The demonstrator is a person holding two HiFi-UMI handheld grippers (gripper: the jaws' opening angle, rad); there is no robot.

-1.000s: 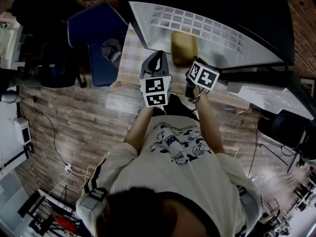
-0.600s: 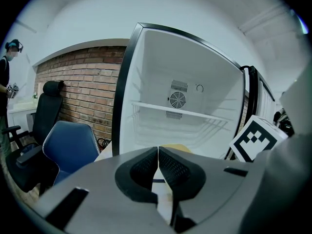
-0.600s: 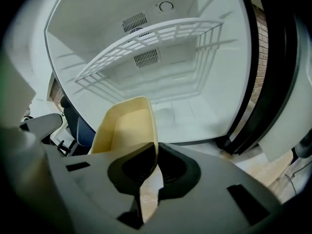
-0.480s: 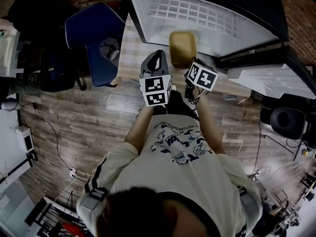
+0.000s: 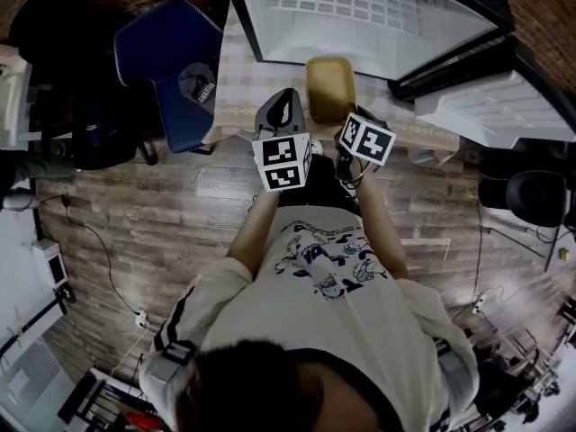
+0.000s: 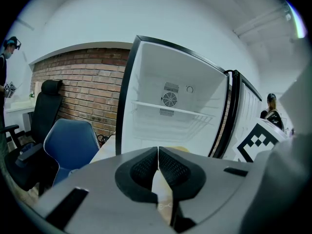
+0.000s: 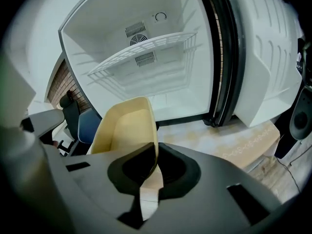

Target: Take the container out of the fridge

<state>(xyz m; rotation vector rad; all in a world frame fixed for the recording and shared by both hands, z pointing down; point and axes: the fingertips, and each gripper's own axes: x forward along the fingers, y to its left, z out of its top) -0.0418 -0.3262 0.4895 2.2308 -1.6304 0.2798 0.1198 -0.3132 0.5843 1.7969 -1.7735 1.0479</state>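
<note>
Right gripper (image 5: pixel 344 126) touches yellow container (image 5: pixel 329 86) before open fridge (image 5: pixel 360 21).

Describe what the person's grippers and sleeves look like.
The left gripper and right gripper are grey moulded shells with black, textured tongs. Each carries a white cube printed with black square markers. The person wears a pale short-sleeved T-shirt with a dark cartoon print on the chest.

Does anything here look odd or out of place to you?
Nothing spilled or broken. The only odd sights: the fridge stands wide open with a bare shelf, and the yellow container is held in the right tongs, pinched by just one edge of its rim. The left tongs are shut on nothing.
</note>
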